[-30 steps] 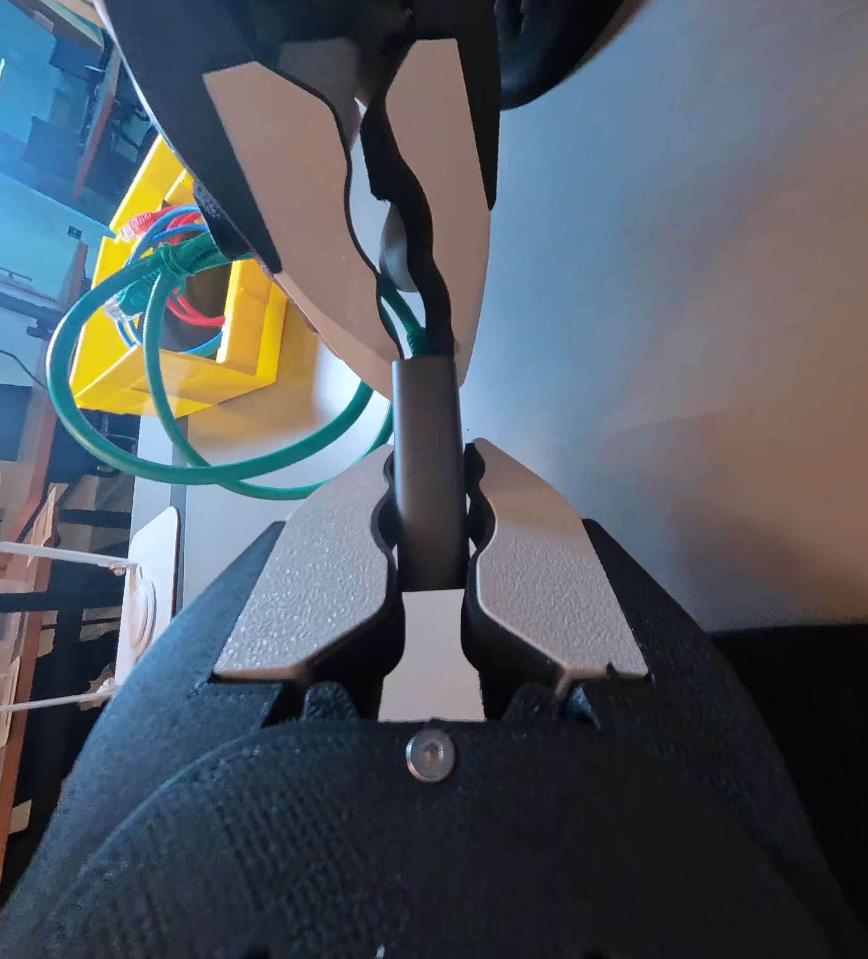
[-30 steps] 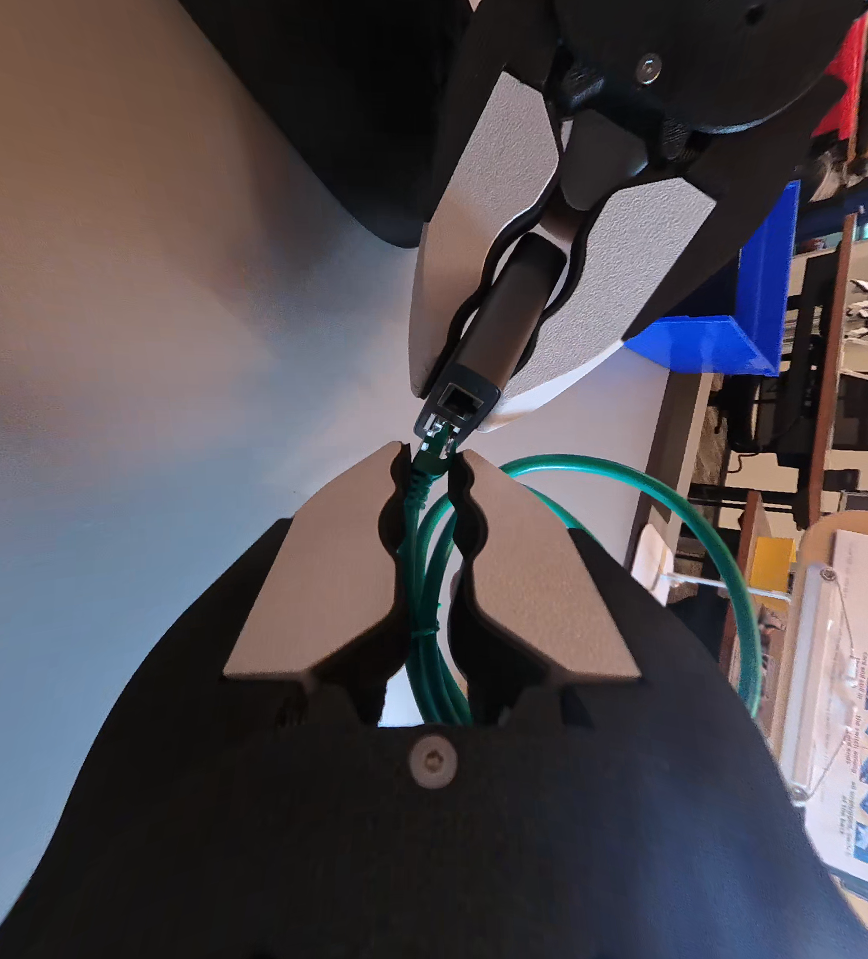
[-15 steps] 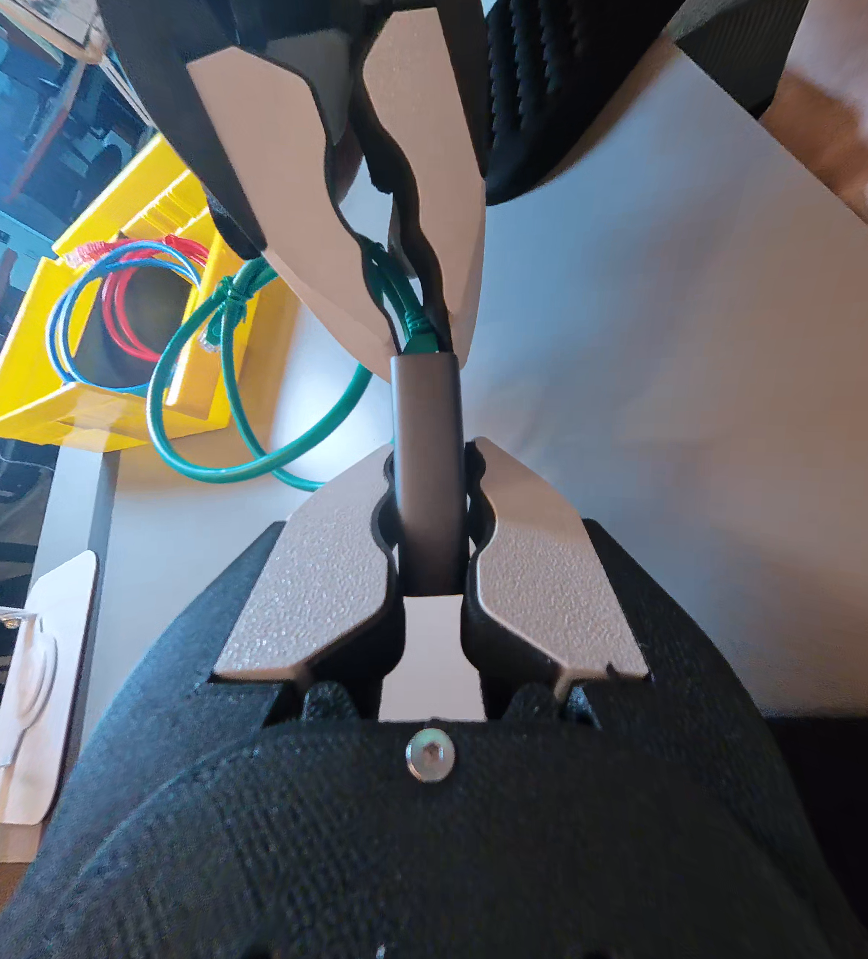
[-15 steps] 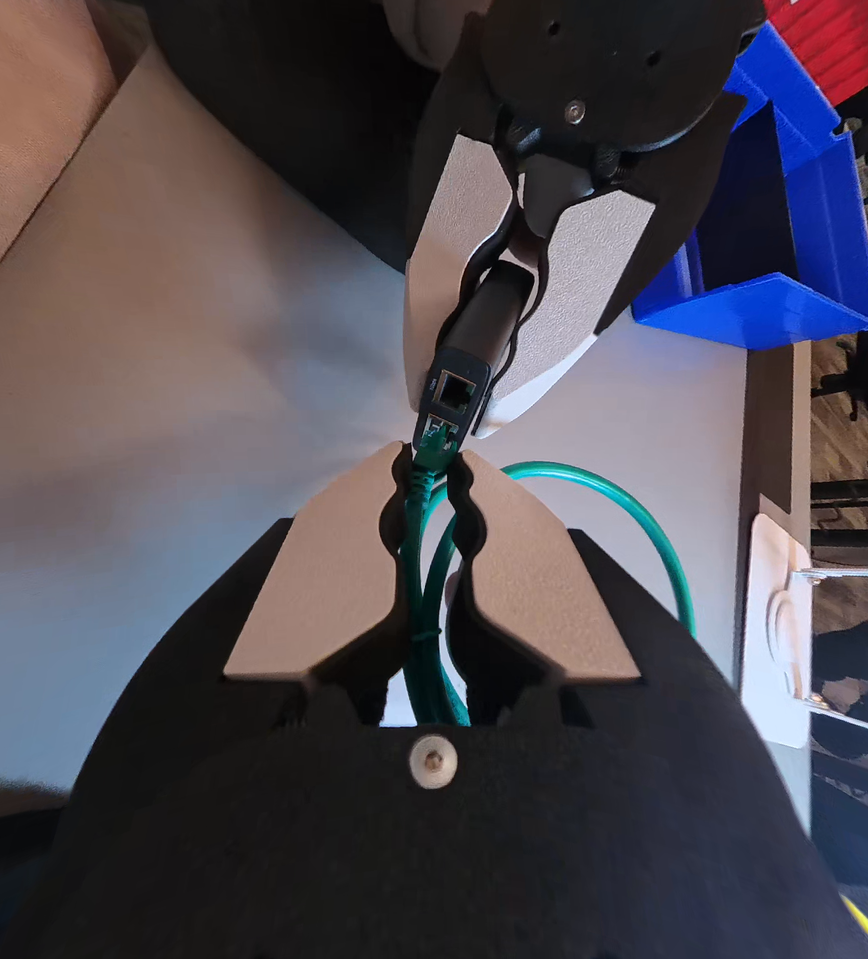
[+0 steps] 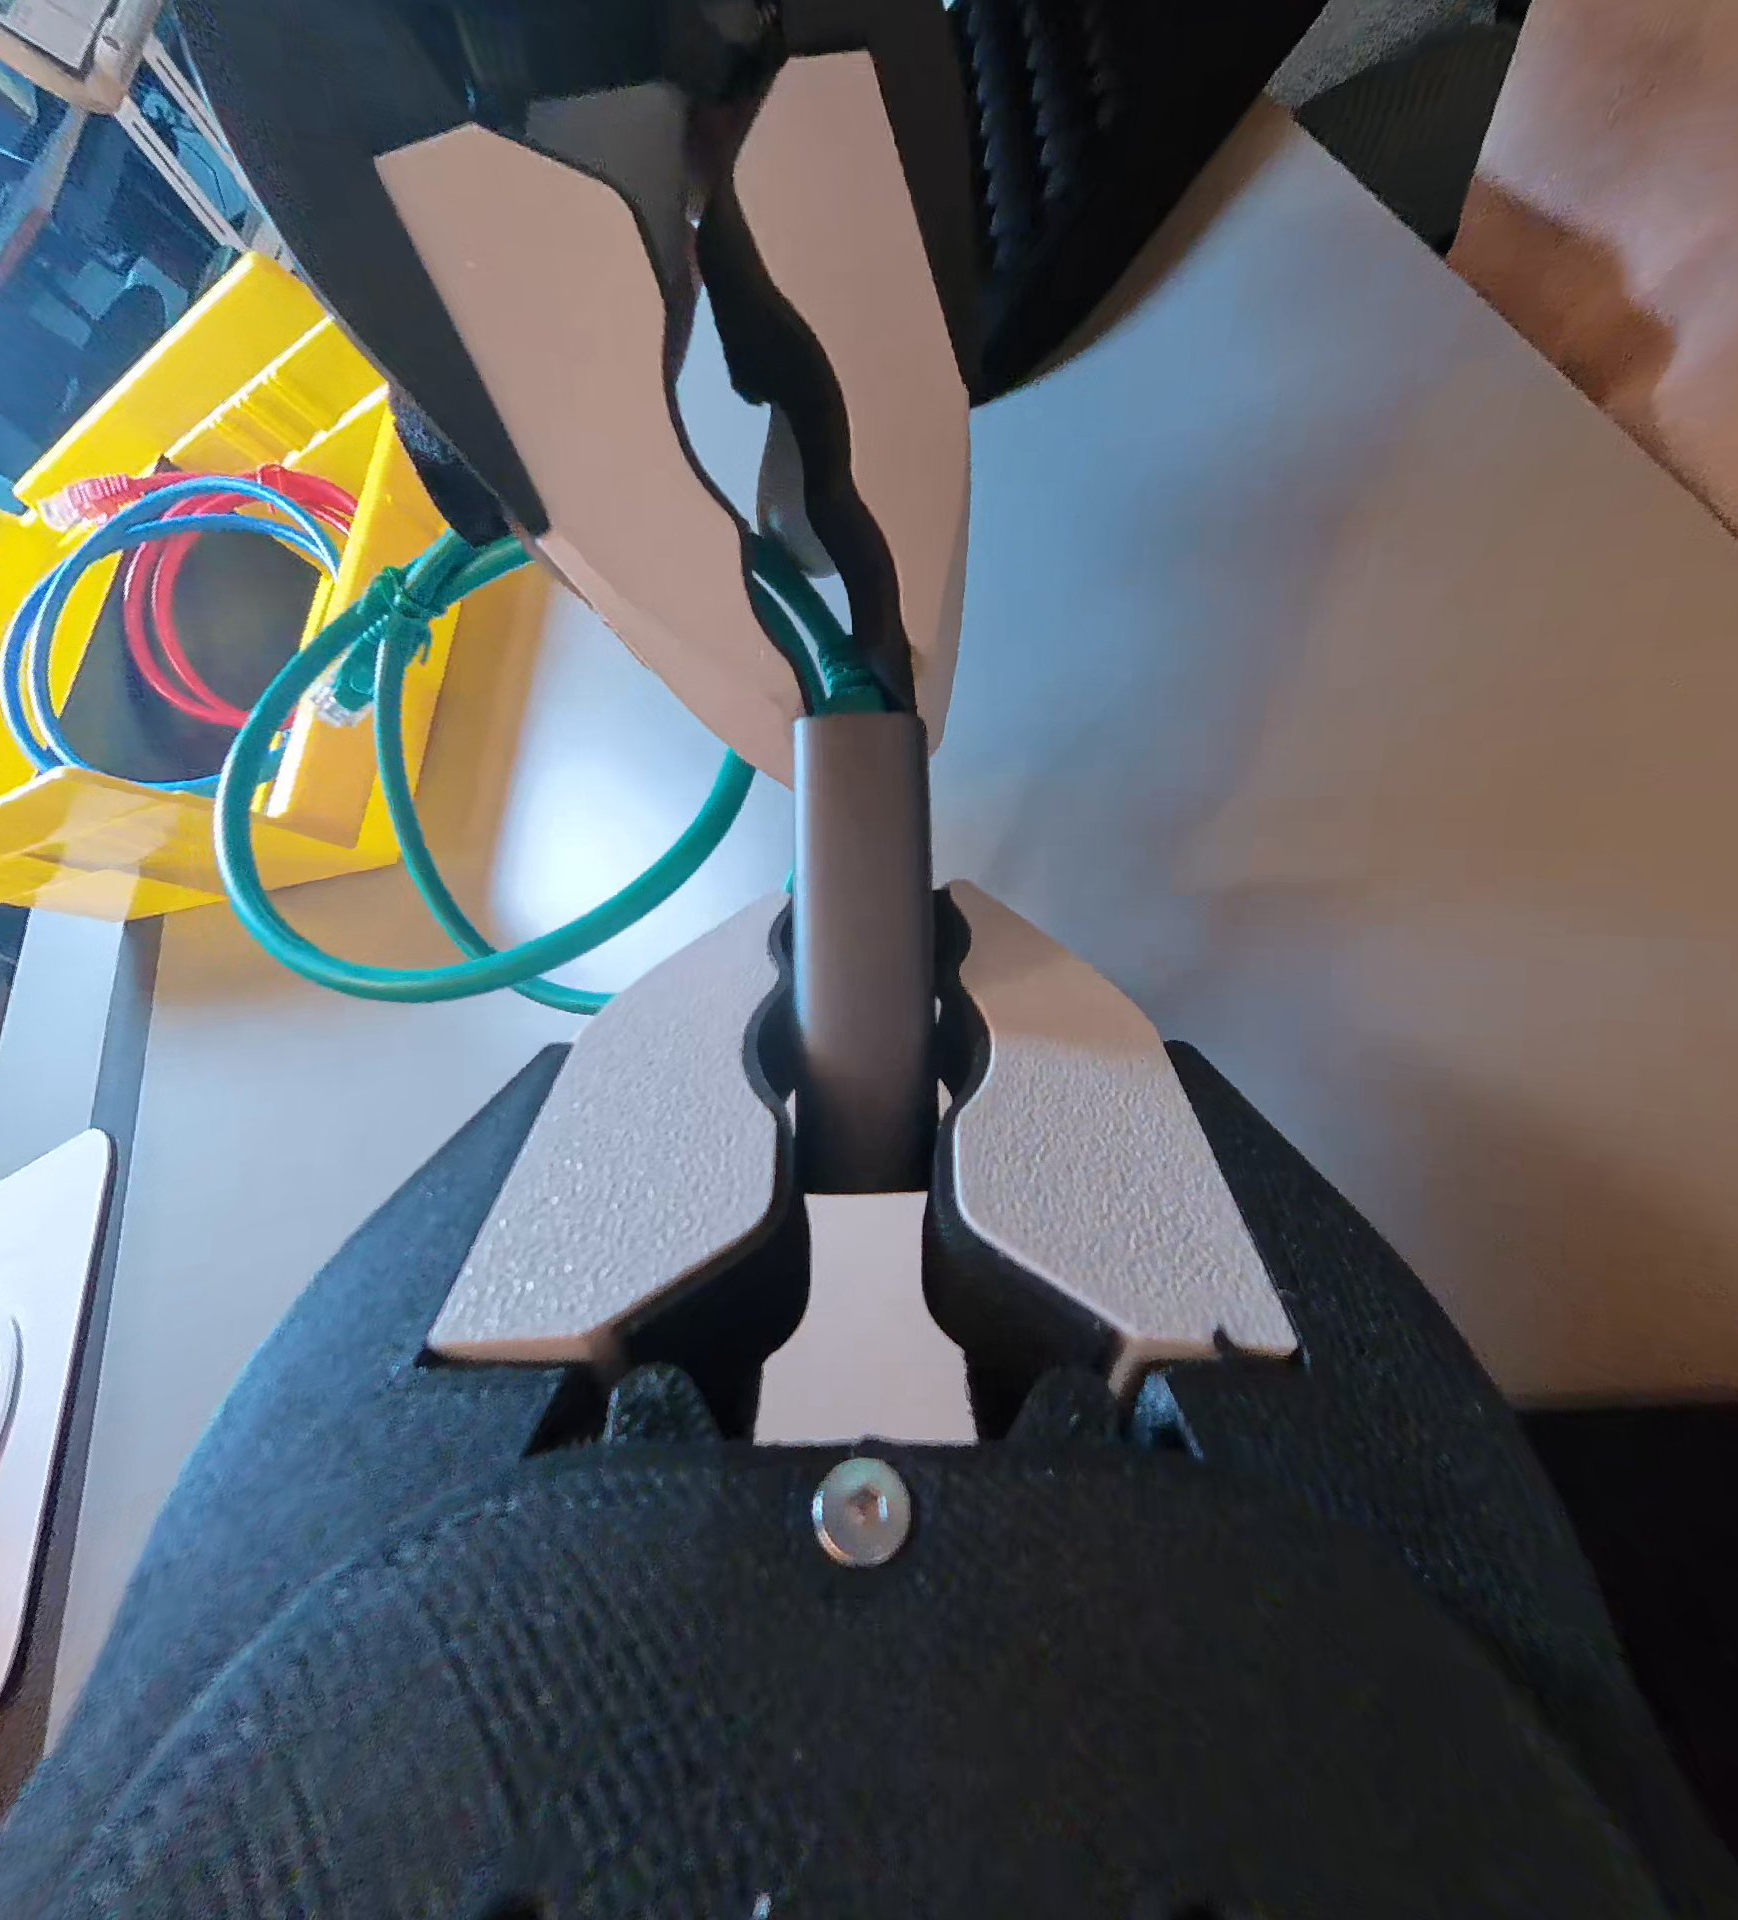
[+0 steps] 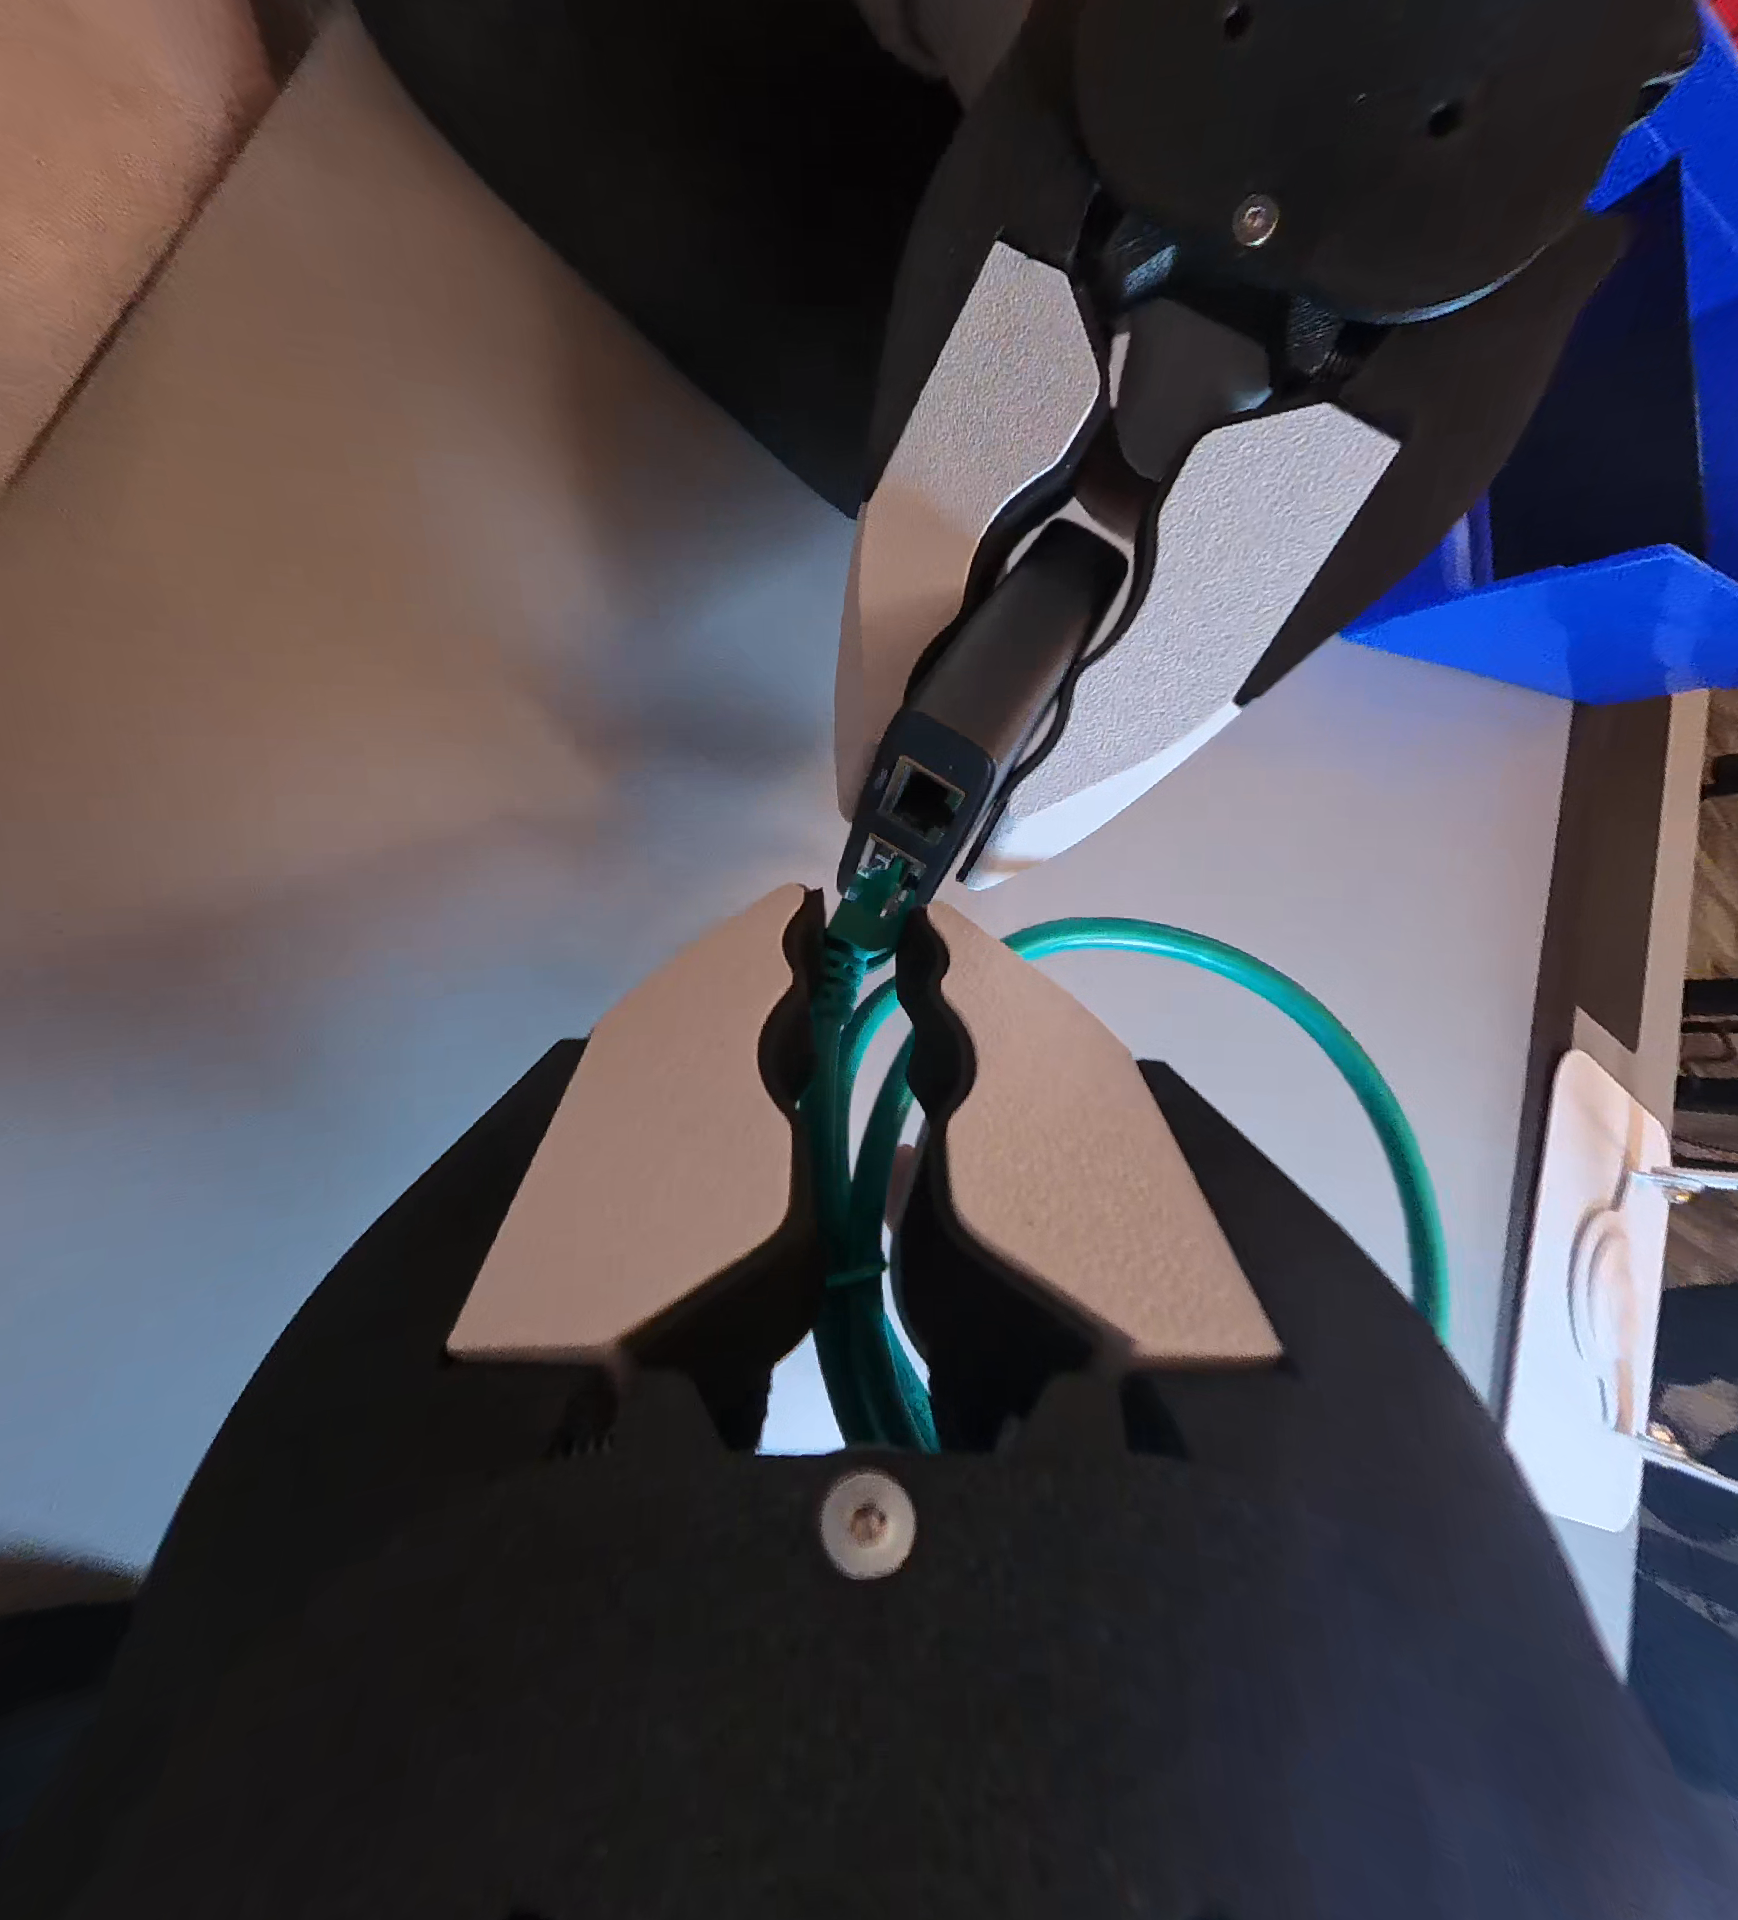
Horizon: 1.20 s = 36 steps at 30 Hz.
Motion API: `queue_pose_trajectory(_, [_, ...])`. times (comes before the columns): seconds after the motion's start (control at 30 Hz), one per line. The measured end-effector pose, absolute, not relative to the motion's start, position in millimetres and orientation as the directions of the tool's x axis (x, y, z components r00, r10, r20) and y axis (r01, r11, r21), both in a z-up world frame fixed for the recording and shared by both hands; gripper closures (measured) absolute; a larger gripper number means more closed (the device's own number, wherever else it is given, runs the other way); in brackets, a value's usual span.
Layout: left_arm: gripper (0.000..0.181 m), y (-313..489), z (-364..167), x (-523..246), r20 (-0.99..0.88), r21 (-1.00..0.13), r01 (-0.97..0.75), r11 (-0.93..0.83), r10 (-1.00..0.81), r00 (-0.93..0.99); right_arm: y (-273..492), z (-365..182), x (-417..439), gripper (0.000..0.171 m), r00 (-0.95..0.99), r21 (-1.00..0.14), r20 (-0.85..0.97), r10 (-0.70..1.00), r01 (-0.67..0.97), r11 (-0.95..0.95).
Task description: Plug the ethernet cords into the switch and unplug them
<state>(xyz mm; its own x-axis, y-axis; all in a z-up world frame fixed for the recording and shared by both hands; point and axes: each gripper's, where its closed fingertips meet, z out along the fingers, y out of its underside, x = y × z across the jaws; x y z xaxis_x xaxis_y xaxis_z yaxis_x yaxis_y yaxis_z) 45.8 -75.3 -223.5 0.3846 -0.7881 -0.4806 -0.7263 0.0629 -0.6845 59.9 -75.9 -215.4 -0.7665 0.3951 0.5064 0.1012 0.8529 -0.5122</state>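
My left gripper [image 5: 860,904] is shut on a slim dark switch [image 5: 860,914] and holds it above the white table [image 5: 1312,727]. In the right wrist view the switch [image 6: 990,675] shows two ports on its end face. My right gripper [image 6: 857,909] is shut on the green ethernet cord [image 6: 844,1039] just behind its plug [image 6: 870,909]. The plug sits in the lower port; the upper port [image 6: 922,800] is empty. The cord's loop [image 6: 1364,1091] hangs to the right. In the left wrist view the right gripper [image 5: 844,686] meets the switch's far end, and the green cord [image 5: 491,966] loops left.
A yellow bin [image 5: 148,665] at the left holds coiled red and blue cords [image 5: 169,613]. A blue bin [image 6: 1675,623] stands at the table's right edge. A white plate [image 6: 1582,1299] is clamped on that edge. A person's arm [image 5: 1654,312] shows at the upper right. My two grippers' fingertips are within a few centimetres of each other.
Both grippers have swung together over the table, so the bins have shifted in view. The green plug stays in the lower port and both grasps are unchanged.
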Motion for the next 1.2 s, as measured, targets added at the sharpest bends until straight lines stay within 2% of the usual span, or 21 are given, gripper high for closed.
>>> queue_pose_trajectory(0.2, [0.158,-77.3,-222.1,56.4,-0.469,-0.699,-0.711,0.085,-0.804,0.366,-78.1,-210.6,71.5,0.158,-0.773,-0.550,0.481,0.413,0.101,0.829])
queue_pose_trajectory(0.53, [0.158,-79.3,-222.7,69.4,-0.393,-0.740,-0.667,0.083,-0.858,0.330,-84.9,-206.1,84.6,0.158,-0.810,-0.680,0.341,0.478,0.138,0.720])
queue_pose_trajectory(0.7, [0.158,-83.7,-223.5,71.1,-0.361,-0.762,-0.643,0.082,-0.878,0.316,-90.5,-206.9,86.5,0.157,-0.831,-0.646,0.340,0.440,0.133,0.752])
queue_pose_trajectory(0.8, [0.158,-84.9,-215.8,70.5,-0.363,-0.779,-0.621,0.086,-0.870,0.334,-90.3,-197.4,85.7,0.157,-0.838,-0.677,0.309,0.450,0.139,0.723])
queue_pose_trajectory(0.83, [0.158,-84.7,-217.1,67.7,-0.368,-0.772,-0.631,0.080,-0.865,0.340,-89.8,-196.5,85.7,0.157,-0.841,-0.686,0.298,0.452,0.140,0.714])
queue_pose_trajectory(0.87, [0.158,-75.5,-229.2,44.7,-0.415,-0.702,-0.712,0.020,-0.824,0.386,-93.2,-196.7,96.3,0.157,-0.882,-0.704,0.238,0.406,0.132,0.698])
queue_pose_trajectory(0.9, [0.159,-72.3,-238.3,18.9,-0.410,-0.686,-0.726,-0.055,-0.795,0.447,-103.7,-181.7,105.3,0.158,-0.894,-0.792,0.169,0.415,0.127,0.597])
queue_pose_trajectory(0.93, [0.160,-76.0,-228.8,14.3,-0.365,-0.757,-0.651,-0.060,-0.787,0.498,-91.5,-184.5,100.8,0.158,-0.855,-0.752,0.255,0.451,0.118,0.649])
queue_pose_trajectory(0.97, [0.160,-76.6,-210.9,19.6,-0.398,-0.779,-0.627,-0.008,-0.767,0.504,-76.7,-188.9,94.1,0.158,-0.810,-0.714,0.336,0.480,0.113,0.691])
queue_pose_trajectory(1.03, [0.160,-66.2,-189.5,19.1,-0.487,-0.743,-0.669,0.031,-0.711,0.508,-62.4,-183.3,87.7,0.158,-0.774,-0.742,0.320,0.547,0.154,0.653])
queue_pose_trajectory(1.1, [0.160,-57.0,-187.6,-3.8,-0.532,-0.711,-0.704,-0.009,-0.649,0.545,-37.5,-164.6,78.8,0.158,-0.687,-0.750,0.380,0.619,0.163,0.641])
queue_pose_trajectory(1.2, [0.160,-56.1,-183.7,-27.9,-0.484,-0.783,-0.620,-0.044,-0.584,0.652,-6.4,-134.1,78.4,0.158,-0.570,-0.777,0.434,0.698,0.155,0.610])
